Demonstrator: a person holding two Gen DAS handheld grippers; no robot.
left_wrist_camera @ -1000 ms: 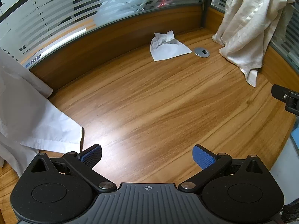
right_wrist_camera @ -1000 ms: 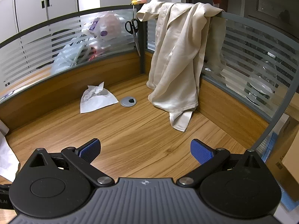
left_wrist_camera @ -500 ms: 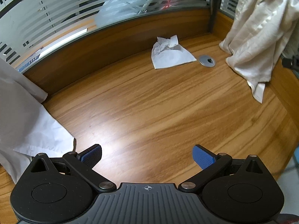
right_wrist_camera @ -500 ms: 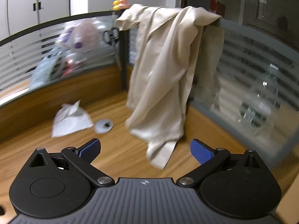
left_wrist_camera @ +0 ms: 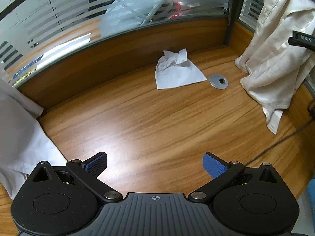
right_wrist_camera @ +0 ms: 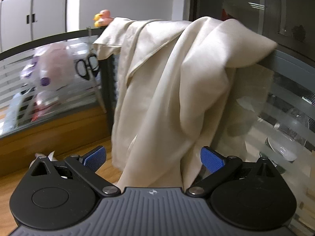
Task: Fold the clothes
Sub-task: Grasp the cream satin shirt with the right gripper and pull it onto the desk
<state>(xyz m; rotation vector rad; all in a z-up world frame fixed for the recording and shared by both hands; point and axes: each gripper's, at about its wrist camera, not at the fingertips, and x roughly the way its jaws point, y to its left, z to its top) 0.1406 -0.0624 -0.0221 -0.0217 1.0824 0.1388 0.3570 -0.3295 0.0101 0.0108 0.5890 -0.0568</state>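
A cream shirt (right_wrist_camera: 169, 90) hangs over the glass partition at the desk's right corner, its tail reaching the desk (left_wrist_camera: 273, 74). My right gripper (right_wrist_camera: 153, 158) is open right in front of it, the hanging cloth filling the gap between the blue pads without being pinched. A white garment (left_wrist_camera: 17, 129) drapes down at the left edge of the wooden desk (left_wrist_camera: 157, 122). My left gripper (left_wrist_camera: 155, 164) hovers open above the desk's near middle, with nothing between its fingers. Part of the right gripper's body (left_wrist_camera: 302, 40) shows at the right edge of the left wrist view.
A crumpled white tissue (left_wrist_camera: 177, 70) and a grey cable grommet (left_wrist_camera: 219, 81) lie near the desk's back. Scissors (right_wrist_camera: 87, 66) hang on the corner post, rubber ducks (right_wrist_camera: 102, 17) sit on top. A thin cable (left_wrist_camera: 275, 145) runs across the right side. Frosted glass partitions ring the desk.
My right gripper rose and closed in on the cream shirt, which now fills its view. The left gripper drifted slightly left and tilted up; both stayed open.
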